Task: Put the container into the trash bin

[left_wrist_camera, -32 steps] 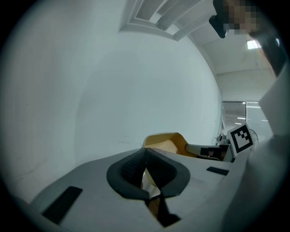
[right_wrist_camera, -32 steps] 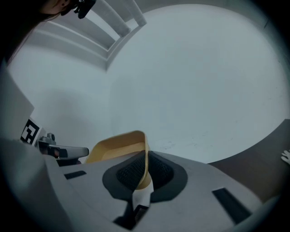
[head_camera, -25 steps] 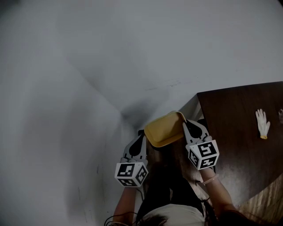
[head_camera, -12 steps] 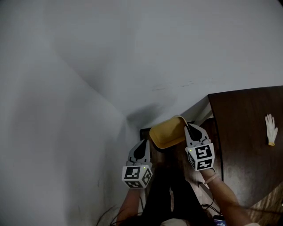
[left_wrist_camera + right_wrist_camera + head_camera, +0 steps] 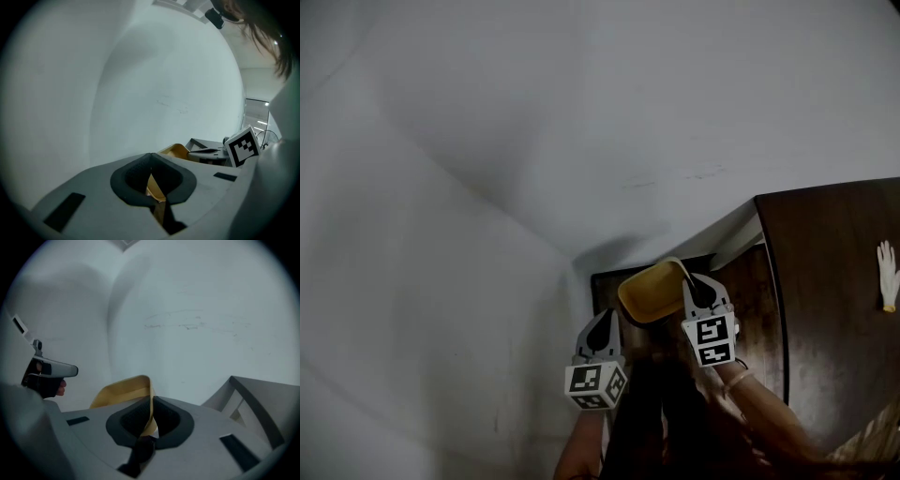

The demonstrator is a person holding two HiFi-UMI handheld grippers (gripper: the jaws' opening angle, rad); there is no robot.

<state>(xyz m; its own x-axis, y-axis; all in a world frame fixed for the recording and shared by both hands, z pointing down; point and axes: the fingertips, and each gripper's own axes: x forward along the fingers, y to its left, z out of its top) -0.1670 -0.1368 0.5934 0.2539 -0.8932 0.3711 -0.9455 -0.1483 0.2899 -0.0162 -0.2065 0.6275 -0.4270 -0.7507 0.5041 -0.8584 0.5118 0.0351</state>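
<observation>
Right gripper [image 5: 689, 279] is pinching the right rim of the yellow container [image 5: 649, 292], holding it tilted above a dark opening, apparently the trash bin [image 5: 602, 284], by the far wall. Left gripper [image 5: 601, 321] is hovering just left, jaws together and empty. With only a thin edge clamped, the container is risking slipping or swinging free and landing beside the bin.

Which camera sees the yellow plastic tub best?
The head view. It shows most of the yellow plastic container, tilted, with the right gripper shut on its rim. The right gripper view shows only a strip of rim and wall between its jaws. The left gripper view shows just one corner.
</observation>
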